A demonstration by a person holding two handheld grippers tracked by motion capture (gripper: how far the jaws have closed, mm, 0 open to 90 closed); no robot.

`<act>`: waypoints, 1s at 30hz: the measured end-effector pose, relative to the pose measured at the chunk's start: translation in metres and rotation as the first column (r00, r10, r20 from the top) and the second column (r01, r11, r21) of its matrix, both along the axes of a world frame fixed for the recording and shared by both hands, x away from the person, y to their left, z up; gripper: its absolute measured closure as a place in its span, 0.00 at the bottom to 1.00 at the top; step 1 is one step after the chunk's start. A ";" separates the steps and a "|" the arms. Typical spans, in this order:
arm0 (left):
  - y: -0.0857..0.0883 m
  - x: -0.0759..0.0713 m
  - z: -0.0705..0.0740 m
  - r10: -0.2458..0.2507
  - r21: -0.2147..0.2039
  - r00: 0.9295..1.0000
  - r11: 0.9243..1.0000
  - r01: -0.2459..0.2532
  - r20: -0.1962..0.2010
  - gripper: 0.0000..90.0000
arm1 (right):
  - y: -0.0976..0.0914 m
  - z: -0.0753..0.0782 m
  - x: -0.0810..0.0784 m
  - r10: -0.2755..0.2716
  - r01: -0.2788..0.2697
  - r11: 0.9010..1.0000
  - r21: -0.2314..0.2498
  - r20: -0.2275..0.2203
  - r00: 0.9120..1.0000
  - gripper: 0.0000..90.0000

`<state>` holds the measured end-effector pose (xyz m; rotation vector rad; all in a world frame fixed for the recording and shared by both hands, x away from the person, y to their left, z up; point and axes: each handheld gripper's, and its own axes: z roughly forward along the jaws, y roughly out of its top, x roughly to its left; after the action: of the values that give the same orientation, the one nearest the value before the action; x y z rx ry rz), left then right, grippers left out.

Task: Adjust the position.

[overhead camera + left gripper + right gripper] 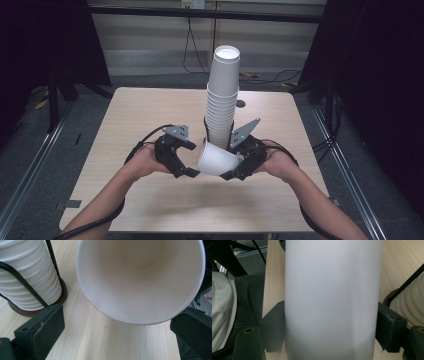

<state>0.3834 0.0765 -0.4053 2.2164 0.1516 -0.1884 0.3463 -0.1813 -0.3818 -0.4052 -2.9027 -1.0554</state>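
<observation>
We have the right gripper (235,170) clamped across the paper cup (216,159), tipped on its side just in front of the cup stack (221,100). Left gripper (186,169) stands open at its rim. Light, thin-walled, crushable: grip gently, mid-wall.

We take this for a lab or test room set up for recording rather than a home. We see a single pale wooden table with rounded corners (150,115) standing alone on a grey carpeted floor (30,135), flanked by black curtains (385,75) and dark metal frame posts (52,95). Behind it, black cables (190,45) hang down a plain panelled wall (150,35) from a socket.
</observation>
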 end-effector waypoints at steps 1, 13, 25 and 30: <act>0.000 0.000 0.001 -0.001 0.002 1.000 1.000 0.001 -0.001 0.00 | 0.000 0.000 0.000 -0.002 0.002 1.000 -0.005 0.004 1.000 0.26; -0.008 0.000 0.001 -0.041 -0.047 0.999 0.998 0.041 0.003 0.00 | 0.006 -0.001 0.000 0.032 -0.032 0.999 0.009 -0.003 0.999 0.26; -0.015 -0.005 0.002 -0.060 -0.040 0.998 0.997 0.061 0.016 0.07 | 0.012 -0.003 0.000 0.034 -0.034 0.999 0.002 -0.014 0.999 0.26; -0.014 -0.005 0.002 -0.069 -0.043 0.997 0.997 0.070 0.026 0.10 | 0.012 -0.004 0.001 0.046 -0.046 0.999 0.002 -0.013 0.999 0.26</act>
<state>0.3782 0.0625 -0.4029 2.1804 0.0560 -0.2010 0.3469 -0.1691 -0.3862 -0.3424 -2.8849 -1.0449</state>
